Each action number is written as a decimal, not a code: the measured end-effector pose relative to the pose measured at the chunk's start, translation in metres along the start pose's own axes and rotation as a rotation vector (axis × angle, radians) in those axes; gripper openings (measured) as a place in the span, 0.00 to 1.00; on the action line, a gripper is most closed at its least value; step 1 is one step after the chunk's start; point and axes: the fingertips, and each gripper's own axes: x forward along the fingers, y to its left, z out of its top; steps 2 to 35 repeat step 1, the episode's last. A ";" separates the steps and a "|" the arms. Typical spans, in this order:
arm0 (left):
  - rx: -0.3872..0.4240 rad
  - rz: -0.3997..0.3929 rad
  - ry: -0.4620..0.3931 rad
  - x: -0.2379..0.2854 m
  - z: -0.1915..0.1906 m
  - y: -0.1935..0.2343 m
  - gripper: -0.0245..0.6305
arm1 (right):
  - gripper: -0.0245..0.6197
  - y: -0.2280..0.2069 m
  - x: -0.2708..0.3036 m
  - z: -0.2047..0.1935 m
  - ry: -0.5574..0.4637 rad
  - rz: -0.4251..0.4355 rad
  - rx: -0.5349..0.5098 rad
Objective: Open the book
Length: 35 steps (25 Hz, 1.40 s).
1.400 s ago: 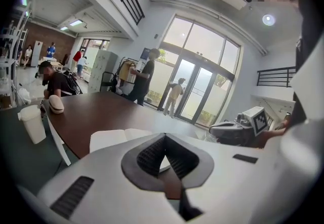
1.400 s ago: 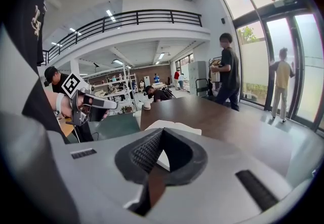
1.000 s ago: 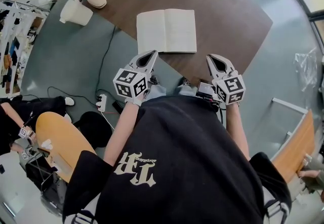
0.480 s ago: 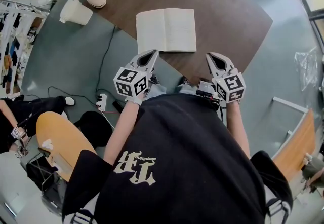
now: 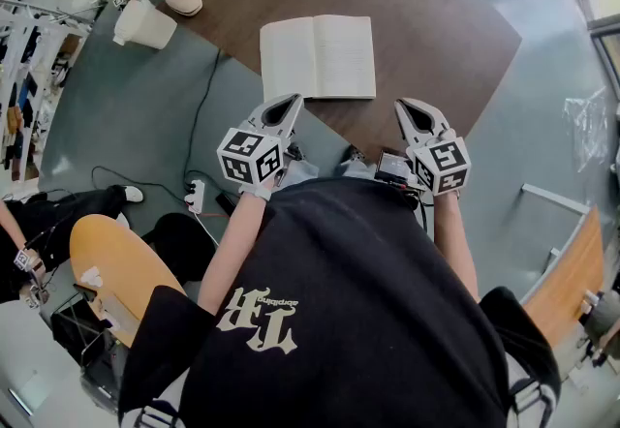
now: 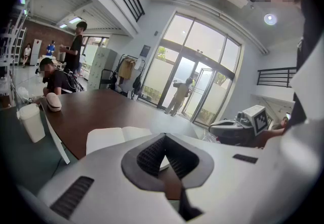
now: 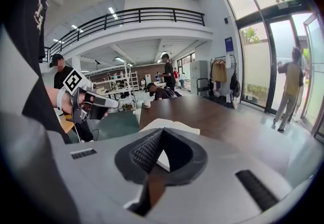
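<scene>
White book (image 5: 317,57) open | beyond left gripper (image 5: 289,103), right gripper (image 5: 403,110) | jaws together

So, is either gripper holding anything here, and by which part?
Nothing is held. The left gripper and right gripper are both shut and empty, apart from the book lying open on the table.

The book (image 5: 318,56) shows pale, matt paper pages. The table (image 5: 436,19) is dark wood grain, smooth with a faint sheen. The left gripper (image 5: 291,102) and right gripper (image 5: 401,107) wear matt light-grey plastic shells; their inner pads (image 6: 149,156) are black, ribbed, rubbery-looking. The floor (image 5: 145,97) is smooth and softly glossy.
</scene>
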 end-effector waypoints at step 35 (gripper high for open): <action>0.000 0.000 0.000 0.000 0.000 0.001 0.05 | 0.02 0.000 0.001 0.000 0.001 -0.001 0.000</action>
